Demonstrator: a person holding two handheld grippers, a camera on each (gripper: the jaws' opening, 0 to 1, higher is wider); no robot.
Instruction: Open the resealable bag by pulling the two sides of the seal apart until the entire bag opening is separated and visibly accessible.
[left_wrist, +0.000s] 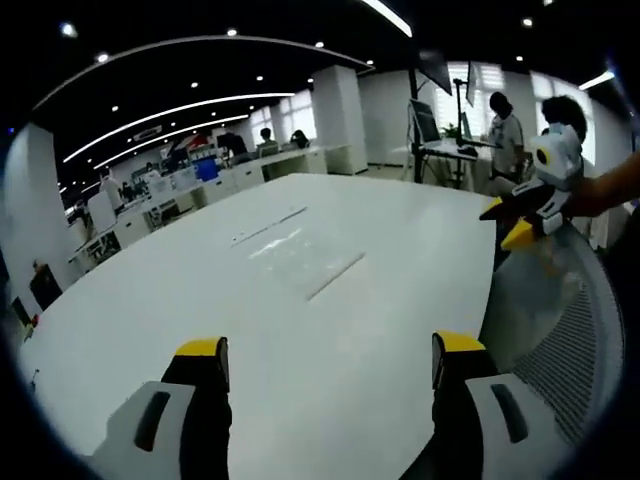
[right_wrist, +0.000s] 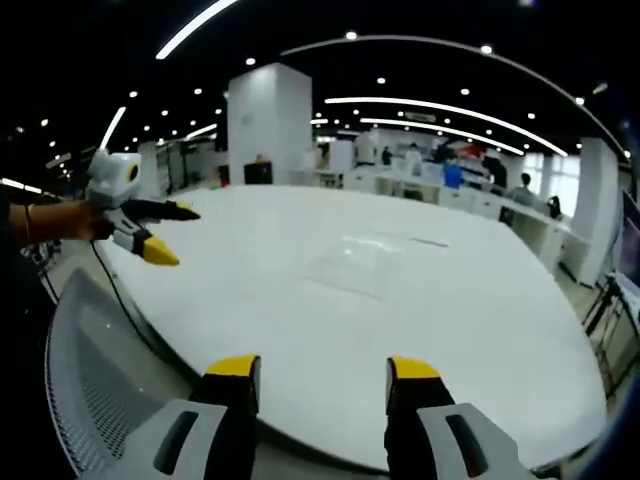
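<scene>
- Clear flat resealable plastic bag (left_wrist: 300, 255) lies mid-way on the round white table (left_wrist: 400, 230) — untouched.
- Left gripper (left_wrist: 330, 360): yellow-tipped jaws spread, empty.
- Right gripper (right_wrist: 325, 380) — spread, empty, well apart.

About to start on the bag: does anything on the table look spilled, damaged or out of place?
Nothing stands out. The clear plastic resealable bag lies flat on the white table, untouched. Both the left hand-held gripper and the right hand-held gripper are open, away from it.

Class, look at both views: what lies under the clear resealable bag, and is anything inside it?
The resealable bag lies flat on the white table, whose surface shows through the clear film. No contents can be made out inside; it is too faint to tell.
</scene>
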